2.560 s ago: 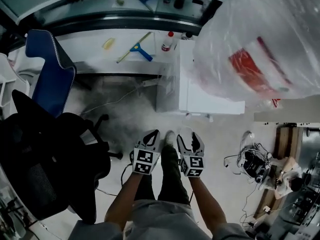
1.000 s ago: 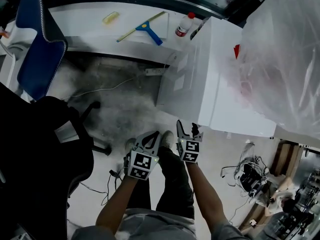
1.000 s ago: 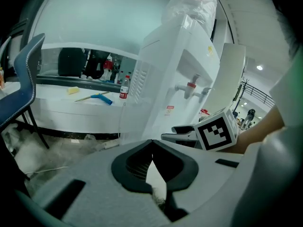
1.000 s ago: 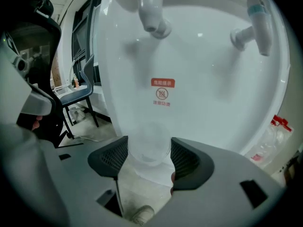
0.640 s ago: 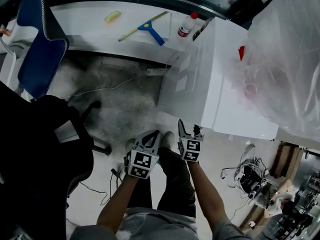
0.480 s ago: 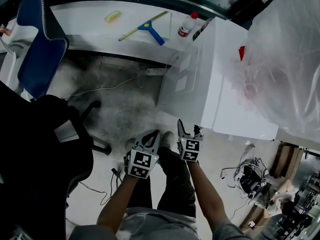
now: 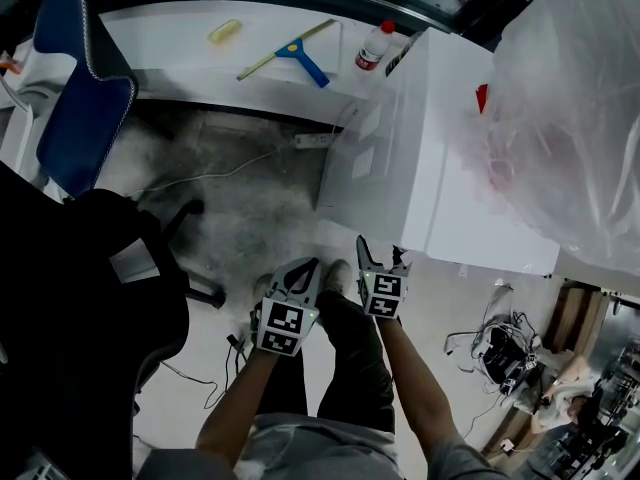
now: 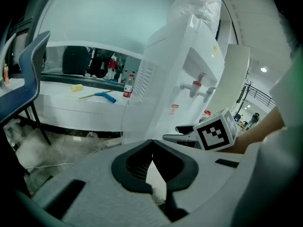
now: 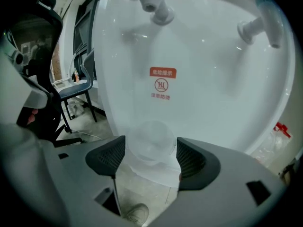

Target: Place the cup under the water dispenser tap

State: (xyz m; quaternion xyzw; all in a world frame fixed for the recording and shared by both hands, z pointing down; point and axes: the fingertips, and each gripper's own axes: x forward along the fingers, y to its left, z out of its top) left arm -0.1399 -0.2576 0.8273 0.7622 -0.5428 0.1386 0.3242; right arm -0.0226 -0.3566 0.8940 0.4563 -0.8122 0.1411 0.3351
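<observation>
A white water dispenser [image 7: 440,158] stands in front of me. Its two taps [image 9: 158,6] sit high on the front panel in the right gripper view. A clear plastic cup [image 9: 151,143] sits between the pads of my right gripper [image 9: 150,150], close to the panel and below the taps. These jaws have just been opening and stand wide; the pads flank the cup without clearly pressing it. In the head view the right gripper [image 7: 380,253] reaches the dispenser's lower front; the cup is not visible there. My left gripper [image 7: 300,268] hangs beside it, shut and empty [image 8: 152,143].
A large plastic-wrapped bottle [image 7: 570,118] tops the dispenser. A black office chair [image 7: 80,298] and a blue chair [image 7: 80,98] stand to the left. The white counter [image 7: 180,68] behind holds a squeegee [image 7: 300,58] and a bottle [image 7: 372,46]. Cables [image 7: 500,343] lie on the floor at right.
Over the earlier frames the view closed in on the dispenser. In the last second the right gripper stayed at its lower front, its fingers spread slightly wider. The left gripper has not moved.
</observation>
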